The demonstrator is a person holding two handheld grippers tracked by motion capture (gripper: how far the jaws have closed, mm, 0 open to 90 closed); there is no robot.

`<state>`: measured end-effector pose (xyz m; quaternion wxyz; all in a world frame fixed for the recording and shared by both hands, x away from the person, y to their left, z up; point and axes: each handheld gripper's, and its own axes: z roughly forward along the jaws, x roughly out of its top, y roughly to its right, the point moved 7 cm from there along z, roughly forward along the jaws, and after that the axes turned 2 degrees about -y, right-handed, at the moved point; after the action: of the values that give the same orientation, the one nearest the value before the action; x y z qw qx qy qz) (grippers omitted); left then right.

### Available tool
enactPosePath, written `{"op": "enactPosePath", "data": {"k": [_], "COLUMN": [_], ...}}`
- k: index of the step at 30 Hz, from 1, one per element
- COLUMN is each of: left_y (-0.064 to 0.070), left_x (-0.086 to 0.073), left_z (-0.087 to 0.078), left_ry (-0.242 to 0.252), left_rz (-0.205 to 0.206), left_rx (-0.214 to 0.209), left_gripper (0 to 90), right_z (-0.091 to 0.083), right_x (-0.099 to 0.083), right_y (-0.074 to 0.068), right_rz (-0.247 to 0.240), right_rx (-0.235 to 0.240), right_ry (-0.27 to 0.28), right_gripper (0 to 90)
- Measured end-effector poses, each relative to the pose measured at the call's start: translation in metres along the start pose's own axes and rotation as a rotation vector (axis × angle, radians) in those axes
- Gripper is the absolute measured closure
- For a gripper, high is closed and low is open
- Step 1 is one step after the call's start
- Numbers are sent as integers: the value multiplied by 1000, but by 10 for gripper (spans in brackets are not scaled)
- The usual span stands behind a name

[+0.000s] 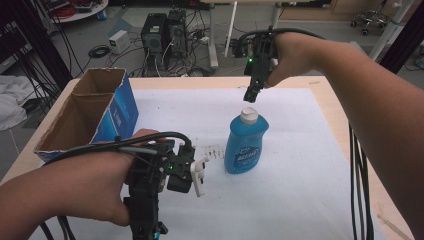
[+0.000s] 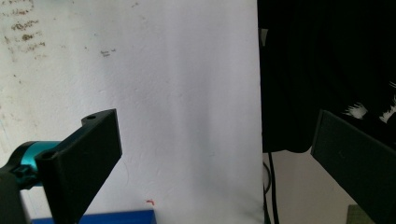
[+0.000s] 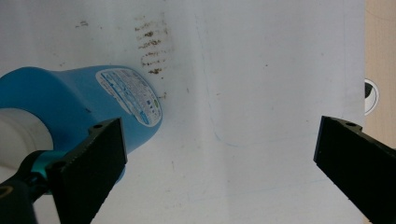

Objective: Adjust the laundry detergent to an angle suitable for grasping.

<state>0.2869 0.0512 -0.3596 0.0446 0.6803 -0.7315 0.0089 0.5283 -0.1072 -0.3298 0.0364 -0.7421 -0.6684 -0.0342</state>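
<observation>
While the box [image 1: 85, 117] stands open at the table's left edge, the left gripper [image 1: 200, 175] hovers low beside it, jaws spread wide with nothing between them. Right of it the blue bottle [image 1: 245, 142] stands upright on the white sheet [image 1: 300, 165]. Just above its cap, the right gripper [image 1: 250, 95] hangs, jaws wide apart, gripping nothing.

Left gripper [image 1: 145, 210] near, low at the left, jaws wide apart, right gripper [image 1: 251, 94] far, raised, pointing down, jaws spread.
</observation>
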Motion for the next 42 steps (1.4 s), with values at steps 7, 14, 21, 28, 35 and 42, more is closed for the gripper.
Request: {"op": "enactPosePath", "data": {"k": [7,14,21,28,35,42], "left_y": [-1,0,0,0,0,-1], "left_x": [-2,-1,-3,-4,-4,-3], "left_z": [-1,0,3,6,6,7], "left_ry": [-6,-4,-9,-10,-11,-15], "left_rz": [-1,-2,-7,-13,-19,-10], "left_rx": [2,4,-2,-11,-17,-15], "left_gripper": [17,17,17,17,17,17], "right_z": [-1,-2,-2,-2,-1,0], "right_x": [-1,-1,-1,-1,-1,-2], "right_y": [-1,-2,-2,-2,0,0], "right_rz": [7,7,5,8,6,8], "right_rx": [-1,-2,-4,-5,-3,-6], "right_ry": [-2,-4,-4,-6,-3,-11], "right_gripper": [17,17,17,17,17,17]}}
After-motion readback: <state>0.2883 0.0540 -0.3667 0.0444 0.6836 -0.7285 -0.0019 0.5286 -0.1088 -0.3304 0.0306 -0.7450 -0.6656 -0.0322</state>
